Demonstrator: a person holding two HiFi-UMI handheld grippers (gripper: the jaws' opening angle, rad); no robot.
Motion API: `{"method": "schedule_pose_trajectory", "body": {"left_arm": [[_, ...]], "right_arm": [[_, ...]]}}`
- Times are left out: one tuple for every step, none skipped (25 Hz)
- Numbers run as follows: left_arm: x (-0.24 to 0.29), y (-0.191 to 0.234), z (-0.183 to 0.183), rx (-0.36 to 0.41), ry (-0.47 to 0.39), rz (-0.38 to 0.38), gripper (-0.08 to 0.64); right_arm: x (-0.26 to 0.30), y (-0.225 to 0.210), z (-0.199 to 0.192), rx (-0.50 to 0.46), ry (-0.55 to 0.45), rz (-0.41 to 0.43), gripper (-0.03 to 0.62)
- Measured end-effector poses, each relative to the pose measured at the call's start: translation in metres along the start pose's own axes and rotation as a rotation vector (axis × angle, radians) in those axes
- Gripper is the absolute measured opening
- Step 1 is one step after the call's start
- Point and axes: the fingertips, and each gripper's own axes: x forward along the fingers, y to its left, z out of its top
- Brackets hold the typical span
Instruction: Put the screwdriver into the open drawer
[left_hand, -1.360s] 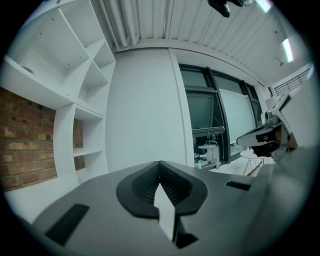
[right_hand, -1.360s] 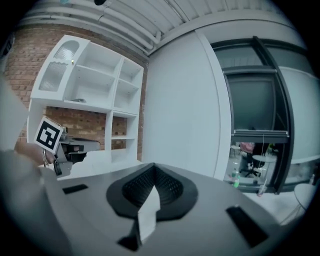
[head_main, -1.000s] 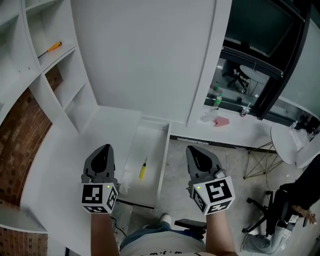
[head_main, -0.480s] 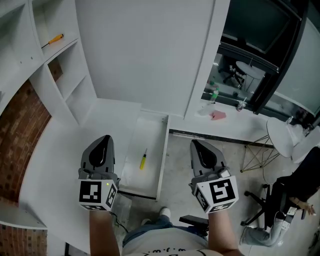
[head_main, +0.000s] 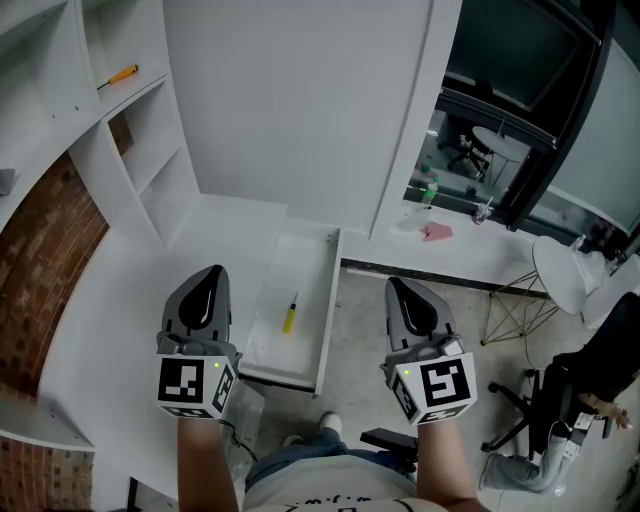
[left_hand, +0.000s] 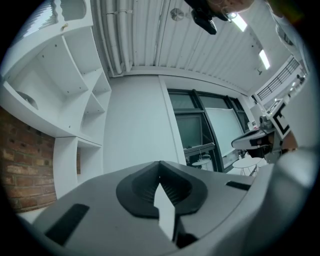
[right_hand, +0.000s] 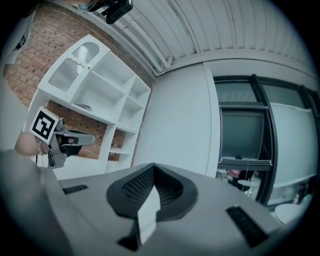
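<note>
Both tongs have been lifted slightly.

Head view: left tongs (head_main: 212, 272) are held over the bench (head_main: 110, 300) and right tongs (head_main: 398, 287) over open floor (head_main: 358, 345). The drawer (head_main: 326, 300) is seen between them, with the screwdriver (head_main: 290, 314) inside, clear of its walls.

Left gripper view: tongs are pressed together, empty; shelves (left_hand: 75, 95) are seen ahead.

Right gripper view: tongs likewise closed, empty; no drawer is shown.

The head camera looks steeply down from above the person onto the white worktop (head_main: 120, 300) and the open drawer (head_main: 328, 310). The left tool (head_main: 208, 288) and right tool (head_main: 408, 298) sit close beneath it. Each tool camera rides just behind its own jaws, facing roughly level at the white wall (left_hand: 135, 130) (ceiling fills both tops). All views share the shelving (head_main: 150, 130), wall and dark window (head_main: 520, 60). The right tool view also catches the left tool.
</note>
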Motion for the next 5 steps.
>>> {"method": "schedule_pose_trajectory", "body": {"left_arm": [[-0.0024,-0.0002,0.0004,0.001,-0.002,-0.001,0.012],[-0.0048,-0.0001,0.0005,0.002,-0.004,-0.003,0.012],[-0.0072,0.0002,0.0003,0.003,-0.005,-0.004,0.012],[-0.0097,0.0007,-0.0001,0.005,-0.005,-0.005,0.012],[-0.0122,0.0013,-0.0005,0.007,-0.005,-0.006,0.012]], "right_arm": [[-0.0019,0.0011,0.0005,0.003,-0.006,-0.003,0.008],[-0.0036,0.0026,0.0005,0.007,-0.009,-0.005,0.009],[-0.0051,0.0044,0.0004,0.010,-0.011,-0.007,0.009],[-0.0063,0.0064,0.0003,0.014,-0.013,-0.007,0.009],[-0.0076,0.0086,0.0003,0.017,-0.014,-0.007,0.009]]}}
